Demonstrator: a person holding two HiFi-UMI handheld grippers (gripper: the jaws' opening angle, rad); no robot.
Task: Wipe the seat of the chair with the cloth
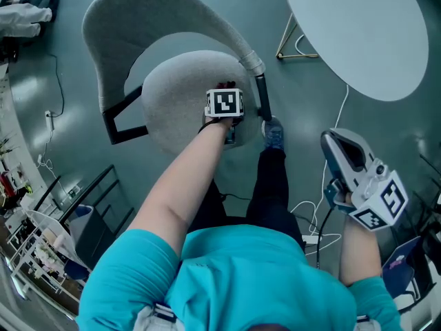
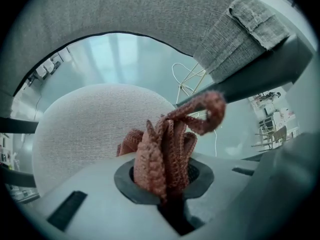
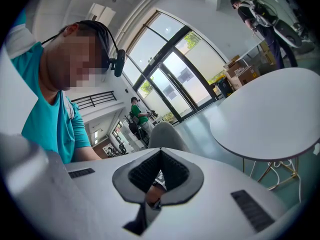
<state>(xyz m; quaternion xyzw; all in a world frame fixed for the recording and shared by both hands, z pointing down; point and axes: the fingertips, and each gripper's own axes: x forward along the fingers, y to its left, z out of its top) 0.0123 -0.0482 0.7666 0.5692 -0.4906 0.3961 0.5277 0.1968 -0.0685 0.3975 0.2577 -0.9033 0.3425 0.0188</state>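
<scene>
Rust knit cloth (image 2: 167, 144) bunched tight in your L gripper (image 2: 167, 180) | gripper at seat (image 1: 176, 98) edge by black post (image 1: 262, 96) | seat bare to your L, backrest (image 1: 138, 12) rims far side | R gripper (image 3: 159, 176) jaws nrly together, empty, clear of chair, round table (image 1: 358, 26) beyond.

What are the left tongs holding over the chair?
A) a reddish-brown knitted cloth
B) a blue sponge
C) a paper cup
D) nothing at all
A: in the left gripper view the left tongs are closed on a bunched reddish-brown knitted cloth, just above the round grey seat.
</scene>
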